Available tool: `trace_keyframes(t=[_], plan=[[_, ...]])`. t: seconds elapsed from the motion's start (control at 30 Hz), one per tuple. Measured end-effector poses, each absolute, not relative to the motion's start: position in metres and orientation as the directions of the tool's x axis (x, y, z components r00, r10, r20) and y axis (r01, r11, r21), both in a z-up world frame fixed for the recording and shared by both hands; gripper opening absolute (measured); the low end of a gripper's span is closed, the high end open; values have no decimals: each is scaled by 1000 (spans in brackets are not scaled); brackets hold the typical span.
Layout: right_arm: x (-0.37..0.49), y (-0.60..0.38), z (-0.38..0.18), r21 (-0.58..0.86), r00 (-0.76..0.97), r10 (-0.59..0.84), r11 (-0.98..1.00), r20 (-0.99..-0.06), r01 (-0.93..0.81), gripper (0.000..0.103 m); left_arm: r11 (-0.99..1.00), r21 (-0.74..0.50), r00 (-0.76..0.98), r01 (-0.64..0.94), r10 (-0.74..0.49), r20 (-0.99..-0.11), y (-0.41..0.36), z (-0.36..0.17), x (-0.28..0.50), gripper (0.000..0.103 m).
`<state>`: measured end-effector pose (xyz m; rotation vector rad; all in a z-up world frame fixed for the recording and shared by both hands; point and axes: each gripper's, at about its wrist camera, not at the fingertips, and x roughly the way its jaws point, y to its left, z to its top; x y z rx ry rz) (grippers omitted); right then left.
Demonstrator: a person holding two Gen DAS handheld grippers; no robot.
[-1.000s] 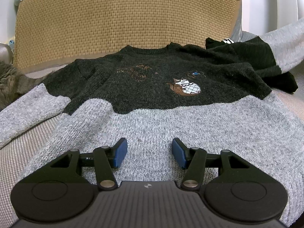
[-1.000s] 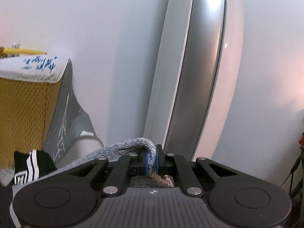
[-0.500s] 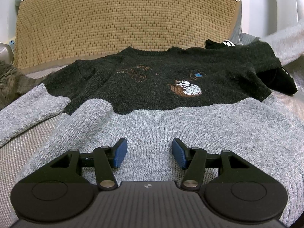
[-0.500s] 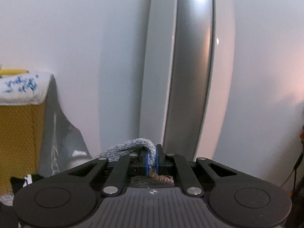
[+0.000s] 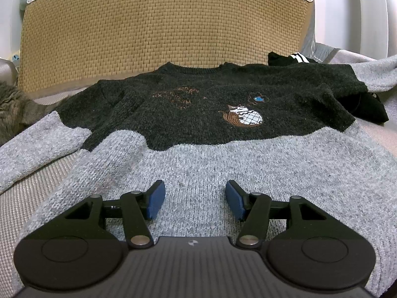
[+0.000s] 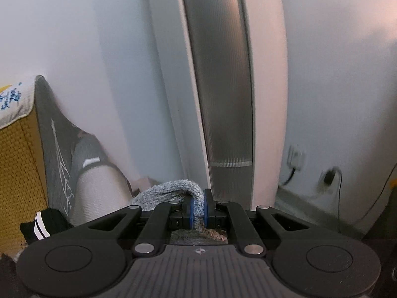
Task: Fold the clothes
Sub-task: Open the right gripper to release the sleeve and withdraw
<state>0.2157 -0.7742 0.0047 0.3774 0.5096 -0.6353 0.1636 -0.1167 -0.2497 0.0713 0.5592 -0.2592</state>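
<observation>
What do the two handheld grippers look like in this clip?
Both match. The left gripper and right gripper have matte black linkage arms with silver pivot pins, blue pads, round black discs either side, and a ribbed grey body with a small round emblem. No cables or sleeves show.

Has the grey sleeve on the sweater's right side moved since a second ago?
Yes. The grey sleeve has dropped lower against the woven tan backrest, uncovering the black striped garment.
</observation>
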Motion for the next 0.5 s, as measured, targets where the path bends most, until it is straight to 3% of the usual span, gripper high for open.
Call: trace_keyframes(t=[0.27, 0.3, 0.33, 0.4, 0.5], plan=[[223, -783, -24, 210, 694, -376, 769, -614, 604, 13, 965, -1, 820, 262, -223, -528, -118, -251, 164, 60], [223, -783, -27, 217, 699, -371, 771, -612, 599, 18, 965, -1, 820, 261, -223, -527, -118, -251, 164, 60], [222, -782, -29, 221, 706, -368, 774, -605, 593, 31, 965, -1, 821, 261, -223, -526, -118, -251, 164, 60], [218, -779, -31, 222, 714, -372, 777, -593, 589, 42, 965, 0, 822, 260, -222, -525, -118, -251, 164, 60], [214, -773, -31, 219, 737, -368, 794, -567, 566, 42, 966, -1, 822, 260, -222, -524, -118, -251, 164, 60]])
